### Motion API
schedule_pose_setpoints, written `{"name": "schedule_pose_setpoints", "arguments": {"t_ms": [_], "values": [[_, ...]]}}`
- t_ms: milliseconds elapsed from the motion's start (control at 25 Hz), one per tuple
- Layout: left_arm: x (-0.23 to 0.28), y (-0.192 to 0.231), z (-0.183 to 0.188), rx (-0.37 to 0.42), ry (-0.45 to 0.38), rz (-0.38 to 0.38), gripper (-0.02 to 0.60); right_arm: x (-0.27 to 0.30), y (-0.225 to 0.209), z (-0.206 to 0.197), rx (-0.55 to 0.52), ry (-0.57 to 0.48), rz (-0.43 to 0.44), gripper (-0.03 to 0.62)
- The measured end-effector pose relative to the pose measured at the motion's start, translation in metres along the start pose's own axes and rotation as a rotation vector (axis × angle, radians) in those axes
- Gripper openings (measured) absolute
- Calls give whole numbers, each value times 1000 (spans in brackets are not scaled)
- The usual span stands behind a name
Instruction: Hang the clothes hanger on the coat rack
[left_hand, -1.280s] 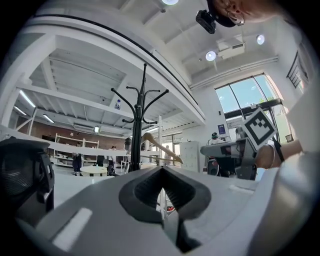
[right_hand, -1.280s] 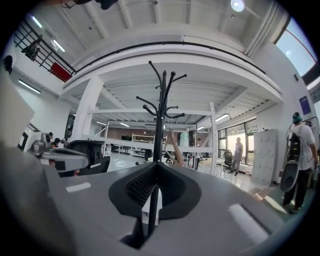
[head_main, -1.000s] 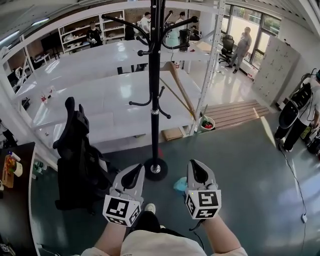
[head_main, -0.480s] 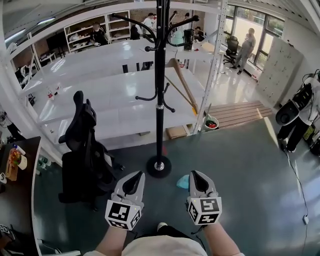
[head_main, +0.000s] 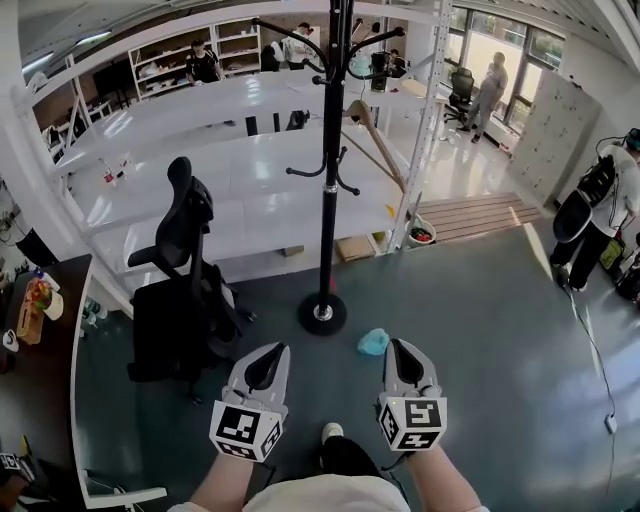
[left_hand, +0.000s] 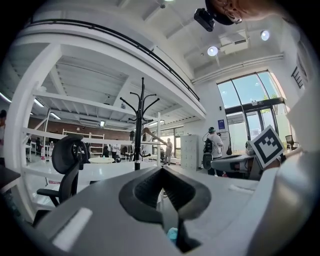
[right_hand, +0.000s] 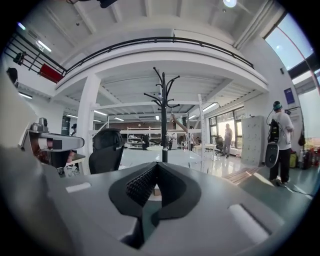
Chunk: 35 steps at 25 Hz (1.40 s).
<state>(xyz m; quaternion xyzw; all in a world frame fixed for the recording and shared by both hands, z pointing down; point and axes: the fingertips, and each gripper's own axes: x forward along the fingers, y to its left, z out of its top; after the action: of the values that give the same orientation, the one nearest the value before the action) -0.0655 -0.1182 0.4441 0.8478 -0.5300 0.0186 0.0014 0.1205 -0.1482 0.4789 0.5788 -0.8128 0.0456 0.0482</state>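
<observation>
While both grippers are held low over the floor, we record the left gripper (head_main: 272, 352) and the right gripper (head_main: 400, 348) each with fingers clenched tip to tip, nothing between them. The black coat rack (head_main: 329, 200) stands upright ahead of them, with a black office chair (head_main: 180, 290) to its left and a small teal object (head_main: 373, 342) near its round base. We note the wooden clothes hanger (head_main: 378, 142) high beside the pole, on its right; we cannot tell whether it hangs from a hook.
</observation>
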Motion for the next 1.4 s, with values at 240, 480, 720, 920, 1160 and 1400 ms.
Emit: {"name": "schedule_pose_setpoints", "arguments": {"t_ms": [240, 480, 720, 920, 1160, 1400], "values": [[-71, -20, 4, 0, -3, -20, 0, -65, 48, 2, -3, -15, 31, 26], [-120, -35, 7, -5, -12, -27, 0, -112, 79, 3, -28, -37, 50, 26], [-147, -50, 25, 1, -45, -29, 0, -144, 89, 6, -21, -40, 46, 26], [-156, -62, 34, 2, -68, -24, 0, -159, 93, 9, -39, -47, 64, 26], [-164, -79, 42, 1, -73, -17, 0, -174, 89, 13, -50, -33, 80, 25], [-170, -86, 41, 1, -73, -12, 0, -183, 88, 12, -48, -36, 81, 25]]}}
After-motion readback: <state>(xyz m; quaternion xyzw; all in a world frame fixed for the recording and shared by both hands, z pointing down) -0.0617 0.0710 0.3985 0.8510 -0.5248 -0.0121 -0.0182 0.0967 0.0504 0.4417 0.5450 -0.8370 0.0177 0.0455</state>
